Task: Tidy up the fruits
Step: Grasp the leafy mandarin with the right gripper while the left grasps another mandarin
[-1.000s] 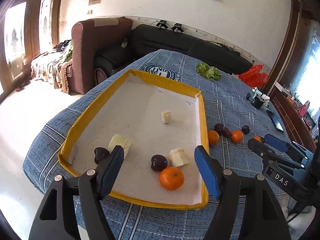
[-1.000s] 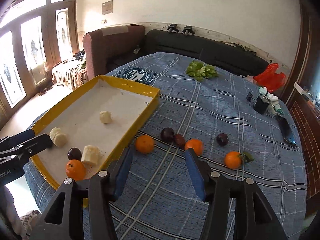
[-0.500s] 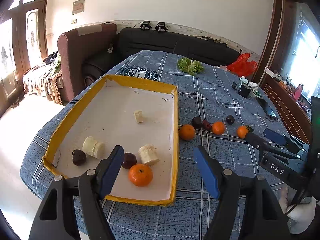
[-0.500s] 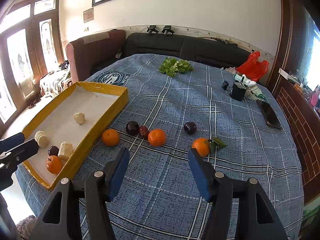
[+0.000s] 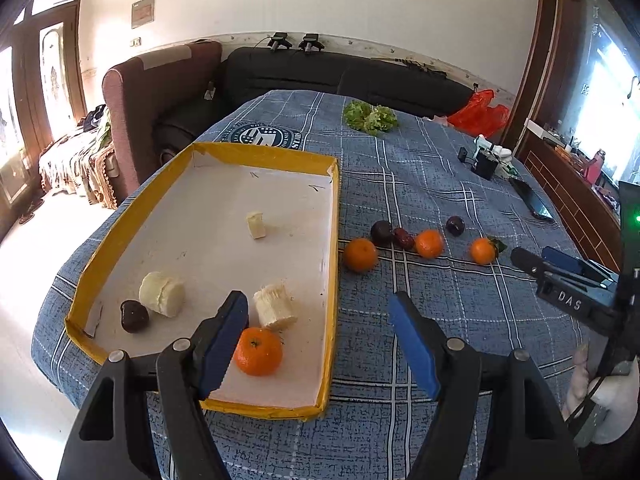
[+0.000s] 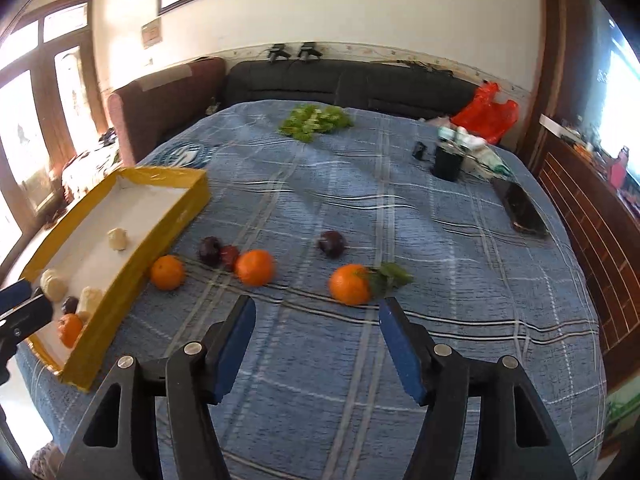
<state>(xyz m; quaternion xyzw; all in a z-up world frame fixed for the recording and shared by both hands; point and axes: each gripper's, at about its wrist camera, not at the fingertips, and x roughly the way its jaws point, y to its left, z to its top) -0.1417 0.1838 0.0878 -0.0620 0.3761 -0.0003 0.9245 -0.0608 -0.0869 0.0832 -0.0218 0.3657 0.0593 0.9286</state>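
Right gripper, jaws spread and empty, hangs above the blue checked cloth; left gripper likewise open over the yellow tray. Nearest loose fruit is the leafed orange, beyond it a plum. Best practice: centre the orange between the pads, descend squarely, and close gently to prevent rolling.

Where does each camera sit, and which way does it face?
Left wrist: on the left tongs, above the table's near edge, facing the yellow tray; the right tongs show at right.
Right wrist: on the right tongs, facing the loose fruit, nearest the leafed orange.
Shared: tray, fruit row, lettuce, sofa.
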